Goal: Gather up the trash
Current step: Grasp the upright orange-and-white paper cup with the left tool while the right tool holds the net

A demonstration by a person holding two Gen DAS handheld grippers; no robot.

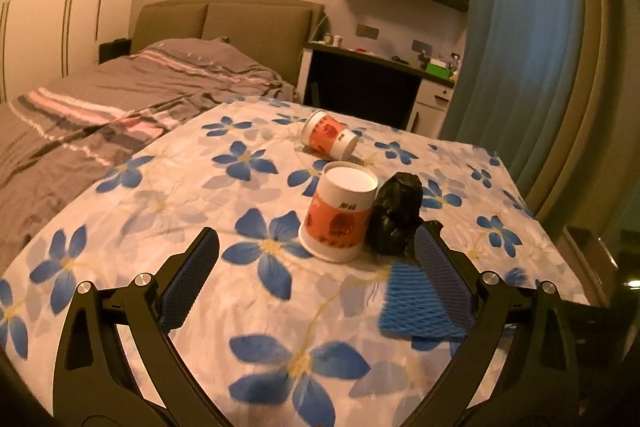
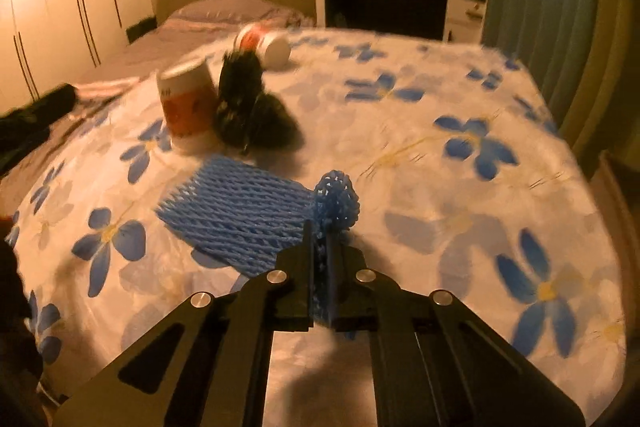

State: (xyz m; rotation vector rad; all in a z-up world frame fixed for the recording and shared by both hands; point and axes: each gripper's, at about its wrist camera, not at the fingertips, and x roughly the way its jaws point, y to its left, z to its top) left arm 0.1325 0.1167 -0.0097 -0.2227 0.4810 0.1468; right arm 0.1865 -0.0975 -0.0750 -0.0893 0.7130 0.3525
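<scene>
Right gripper [image 2: 319, 247] fingers clamped on the blue foam net [image 2: 240, 215], its free end lying left of them. Left gripper [image 1: 316, 251] fingers apart, upside-down paper cup [image 1: 340, 215] just ahead between them. Lift net clear before swinging.

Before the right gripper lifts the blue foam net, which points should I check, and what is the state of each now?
1. Right gripper shut on blue foam net: ok.
2. Grip is near the net's edge, so hold security: cannot tell.
3. Left gripper open, holding nothing: ok.
4. Inverted paper cup and black bag apart from the net: ok.
5. Fallen cup away from the lift path: ok.
6. Trash bin in view: not ok.
</scene>
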